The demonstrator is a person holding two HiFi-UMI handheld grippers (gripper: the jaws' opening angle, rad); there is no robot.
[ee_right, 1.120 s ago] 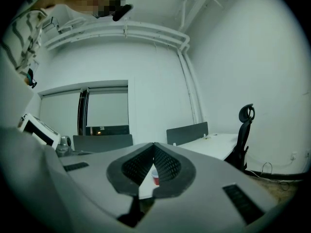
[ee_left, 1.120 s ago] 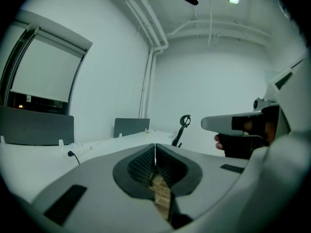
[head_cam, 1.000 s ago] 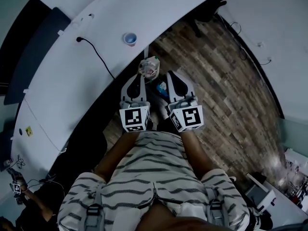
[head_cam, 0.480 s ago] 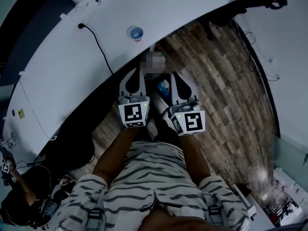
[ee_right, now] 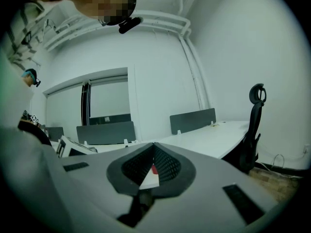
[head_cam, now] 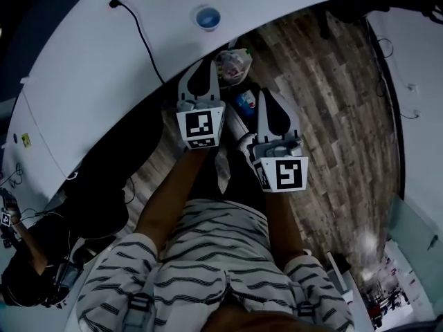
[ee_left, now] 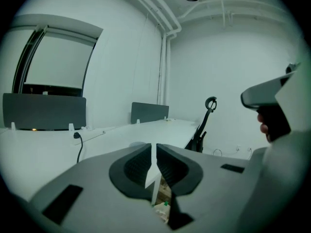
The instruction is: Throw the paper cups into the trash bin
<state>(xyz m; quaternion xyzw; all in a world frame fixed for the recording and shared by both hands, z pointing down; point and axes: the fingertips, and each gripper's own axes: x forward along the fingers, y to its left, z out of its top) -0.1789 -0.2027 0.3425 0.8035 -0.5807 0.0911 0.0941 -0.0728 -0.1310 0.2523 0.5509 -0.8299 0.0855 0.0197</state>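
Paper cup (head_cam: 208,17) up on the desk (head_cam: 104,81), trash bin (head_cam: 234,64) down on the floor (head_cam: 332,116)
The paper cup sits upright near the desk's edge. The left gripper (head_cam: 208,66) has its jaws squeezed shut on nothing, tip right beside the bagged trash bin. The right gripper (head_cam: 270,97), just past the bin, is closed and empty too.

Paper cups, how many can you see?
2 for sure: a cup on the table, a second cup pinched in the right gripper. The white strip in the left gripper may be a third.
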